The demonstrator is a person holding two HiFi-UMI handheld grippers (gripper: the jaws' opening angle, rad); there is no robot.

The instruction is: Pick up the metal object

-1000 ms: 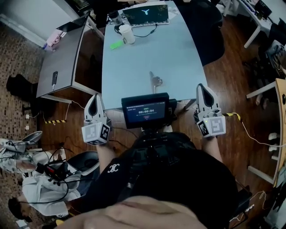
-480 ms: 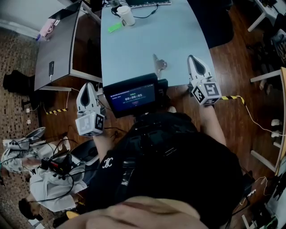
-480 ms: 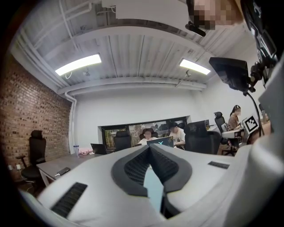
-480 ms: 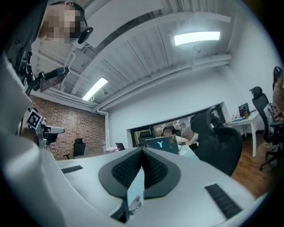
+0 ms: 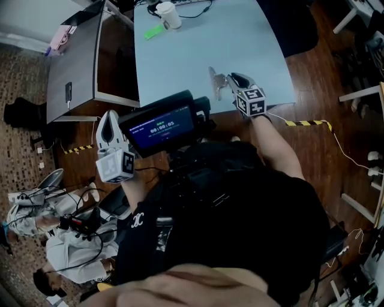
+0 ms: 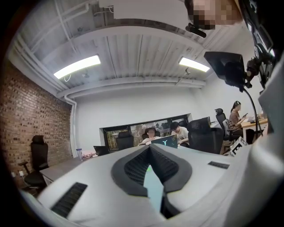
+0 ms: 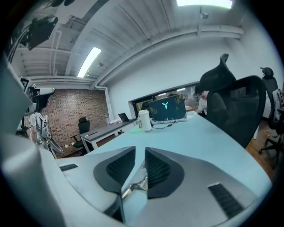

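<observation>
The metal object (image 5: 215, 84), a shiny clip-like piece, lies near the front edge of the light blue table (image 5: 180, 57). My right gripper (image 5: 233, 77) reaches over that edge with its tips right beside the object. In the right gripper view the jaws (image 7: 140, 151) are opening, a narrow gap between them, and the metal object (image 7: 135, 185) shows low in that gap with no pad pressing on it. My left gripper (image 5: 108, 127) hangs off the table at the lower left. Its tips (image 6: 149, 148) meet with nothing between them.
A white cup (image 5: 169, 13) and a green item (image 5: 155, 31) stand at the table's far end, with a laptop (image 7: 167, 110) behind them. A dark grey side table (image 5: 78, 60) is at the left. A chest-mounted screen (image 5: 161, 125) covers the near edge. A black office chair (image 7: 235, 111) stands at the right.
My right gripper has moved forward and left, from off the table's front corner to the metal object, and its jaws have parted. The left gripper has stayed low at the left.
</observation>
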